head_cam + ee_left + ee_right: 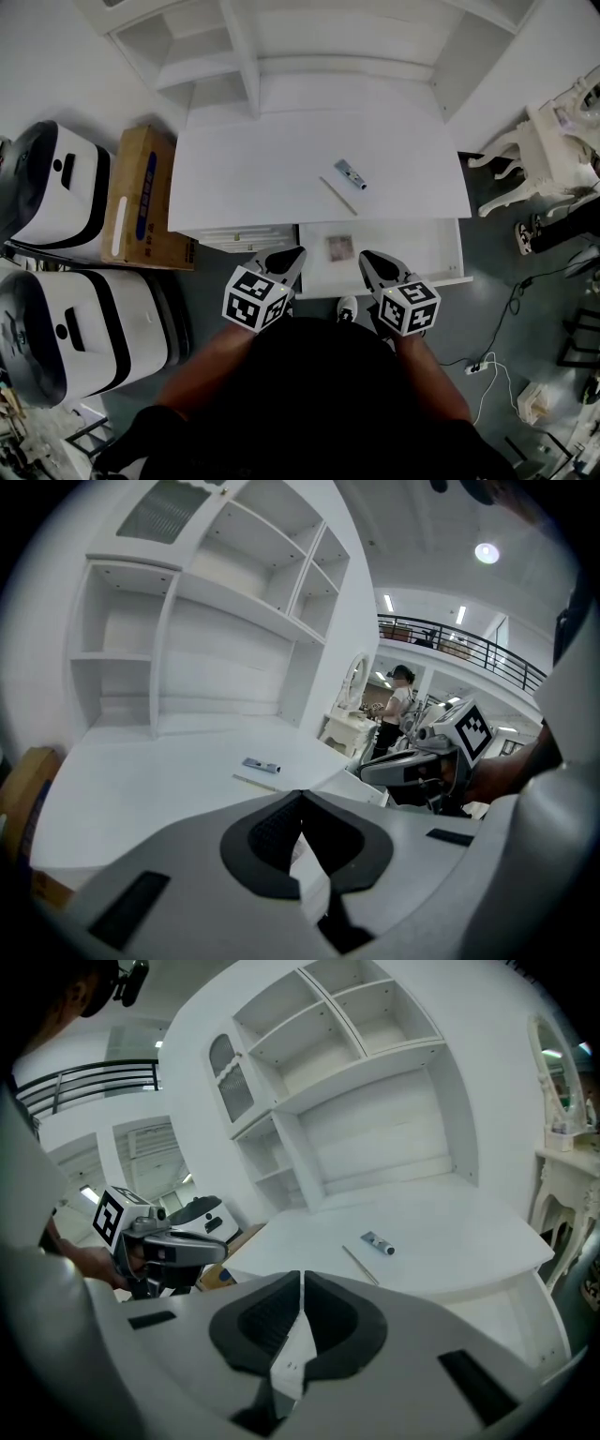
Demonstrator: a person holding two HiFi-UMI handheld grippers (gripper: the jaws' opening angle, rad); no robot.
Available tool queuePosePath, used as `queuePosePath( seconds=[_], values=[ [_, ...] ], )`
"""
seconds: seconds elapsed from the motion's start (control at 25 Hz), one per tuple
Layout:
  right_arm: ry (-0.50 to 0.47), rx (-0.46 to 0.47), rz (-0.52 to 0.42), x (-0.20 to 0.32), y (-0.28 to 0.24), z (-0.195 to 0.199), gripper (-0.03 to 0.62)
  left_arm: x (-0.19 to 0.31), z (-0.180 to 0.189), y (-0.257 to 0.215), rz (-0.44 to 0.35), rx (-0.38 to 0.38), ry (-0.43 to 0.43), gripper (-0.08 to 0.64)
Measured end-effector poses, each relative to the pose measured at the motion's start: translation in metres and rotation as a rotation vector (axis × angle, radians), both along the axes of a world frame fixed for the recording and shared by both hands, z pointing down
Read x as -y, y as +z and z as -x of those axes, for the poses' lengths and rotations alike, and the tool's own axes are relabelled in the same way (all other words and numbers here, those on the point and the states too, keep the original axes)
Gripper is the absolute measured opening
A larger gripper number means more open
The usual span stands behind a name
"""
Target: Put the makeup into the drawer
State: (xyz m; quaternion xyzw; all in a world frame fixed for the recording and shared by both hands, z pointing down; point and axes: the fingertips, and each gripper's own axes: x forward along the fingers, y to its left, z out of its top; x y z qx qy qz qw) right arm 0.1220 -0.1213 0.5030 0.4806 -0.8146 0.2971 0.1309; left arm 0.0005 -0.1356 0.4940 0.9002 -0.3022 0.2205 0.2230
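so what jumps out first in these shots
The big white desk with its drawer pulled open, a small square item lying inside. On the desktop behind it lie a small tube and a thin stick. The left tool and right tool hover shut and empty at the drawer's front.

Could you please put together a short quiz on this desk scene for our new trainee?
1. How do the jaws of the left gripper and the right gripper stand?
2. True or false: the drawer under the desktop is pulled open.
3. Where does the small tube lie? A) in the drawer B) on the desktop, near the thin stick C) in the left gripper

Key: 1, both shut, nothing held; 2, true; 3, B.
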Motion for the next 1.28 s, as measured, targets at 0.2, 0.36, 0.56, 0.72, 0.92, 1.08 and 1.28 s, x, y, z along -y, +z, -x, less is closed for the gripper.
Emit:
queuePosePath(
  seconds=[0.2, 0.36, 0.56, 0.72, 0.92, 1.08, 1.28],
  values=[
    [-0.011, -0.004, 0.011, 0.003, 0.003, 0.0, 0.031, 0.004, -0.002, -0.001, -0.024, 0.013, -0.002, 0.011],
    [-0.012, -0.019, 0.013, 0.007, 0.007, -0.003, 0.031, 0.008, -0.003, 0.001, -0.014, 0.007, -0.018, 0.011],
    [-0.022, -0.073, 0.004, 0.021, 0.018, -0.01, 0.031, 0.01, -0.003, 0.006, -0.011, 0.035, -0.008, 0.011],
    [-0.029, -0.138, -0.006, 0.045, 0.032, -0.019, 0.031, 0.013, 0.003, 0.012, -0.002, 0.055, -0.032, 0.011],
    [-0.024, -0.234, -0.021, 0.084, 0.051, -0.034, 0.031, 0.015, 0.012, 0.019, 0.024, 0.073, -0.086, 0.011],
    [-0.027, -0.277, -0.021, 0.113, 0.068, -0.039, 0.031, 0.013, 0.024, 0.021, 0.032, 0.087, -0.123, 0.011],
    [-0.093, -0.357, 0.011, 0.15, 0.095, -0.042, 0.035, 0.011, 0.041, 0.023, 0.045, 0.099, -0.187, 0.011]
  ],
)
